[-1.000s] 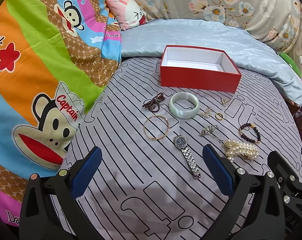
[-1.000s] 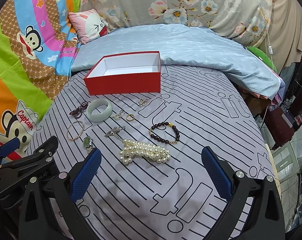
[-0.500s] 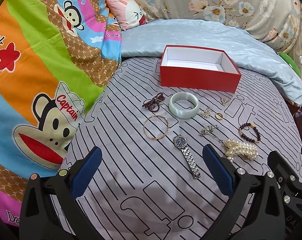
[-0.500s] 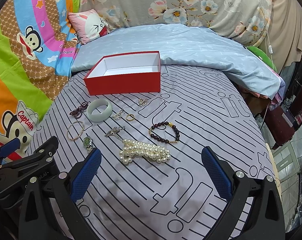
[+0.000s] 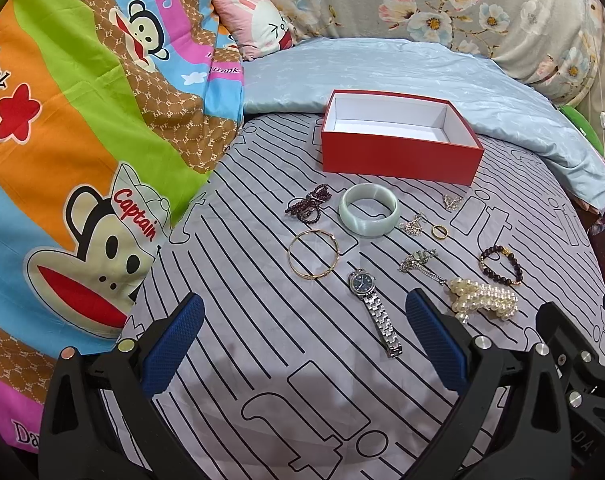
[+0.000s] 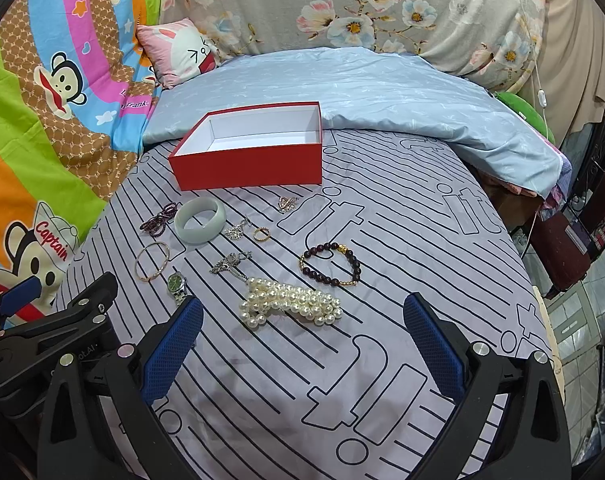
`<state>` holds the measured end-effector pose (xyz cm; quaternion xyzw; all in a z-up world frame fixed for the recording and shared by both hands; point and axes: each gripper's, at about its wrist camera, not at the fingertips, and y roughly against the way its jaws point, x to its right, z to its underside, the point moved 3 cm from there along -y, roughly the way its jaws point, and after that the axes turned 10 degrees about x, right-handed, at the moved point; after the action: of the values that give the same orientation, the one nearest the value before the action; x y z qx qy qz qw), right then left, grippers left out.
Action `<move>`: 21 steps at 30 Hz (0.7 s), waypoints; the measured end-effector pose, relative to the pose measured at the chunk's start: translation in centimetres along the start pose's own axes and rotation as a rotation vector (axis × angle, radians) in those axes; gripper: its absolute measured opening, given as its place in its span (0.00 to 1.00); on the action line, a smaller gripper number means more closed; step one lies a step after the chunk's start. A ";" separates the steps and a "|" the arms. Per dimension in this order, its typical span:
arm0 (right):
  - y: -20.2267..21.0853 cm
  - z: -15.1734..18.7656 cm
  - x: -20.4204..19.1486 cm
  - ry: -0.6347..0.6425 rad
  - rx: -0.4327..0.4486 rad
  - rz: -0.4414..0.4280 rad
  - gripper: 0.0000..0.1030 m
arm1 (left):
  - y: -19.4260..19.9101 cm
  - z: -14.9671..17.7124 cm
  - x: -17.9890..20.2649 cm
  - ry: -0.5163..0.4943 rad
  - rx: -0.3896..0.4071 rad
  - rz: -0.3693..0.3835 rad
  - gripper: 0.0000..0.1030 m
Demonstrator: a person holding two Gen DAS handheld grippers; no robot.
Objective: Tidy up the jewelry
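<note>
Both grippers hovered low over a bed [image 5: 262, 360], side by side, fingers spread wide and holding nothing: the left gripper [image 5: 302, 344] near a steel-link watch [image 5: 372, 304], the right gripper [image 6: 302, 344] just short of a heap of glossy pearls [image 6: 290, 300]. Their fingers [image 5: 174, 344] were black with ribbed blue pads. On the grey, black-lined sheet lay a smooth pale jade bangle [image 5: 368, 214], a thin gold bangle [image 5: 313, 254] and a dark beaded bracelet [image 6: 330, 263]. Behind them stood an open, empty red box [image 5: 398, 156] with a white lining.
</note>
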<state>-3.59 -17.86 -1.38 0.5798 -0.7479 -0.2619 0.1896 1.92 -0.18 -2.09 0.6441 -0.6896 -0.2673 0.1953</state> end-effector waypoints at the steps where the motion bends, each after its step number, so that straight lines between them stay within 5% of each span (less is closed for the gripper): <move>1: 0.0 0.0 0.0 0.001 0.001 0.000 0.95 | 0.0 0.0 0.0 0.000 -0.001 0.000 0.96; 21: -0.5 0.4 0.0 0.010 -0.001 -0.018 0.95 | -0.7 0.1 0.0 0.004 -0.012 -0.003 0.96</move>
<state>-3.48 -17.92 -2.04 0.5878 -0.7414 -0.2612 0.1914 2.43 -0.21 -2.65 0.6446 -0.6864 -0.2707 0.2002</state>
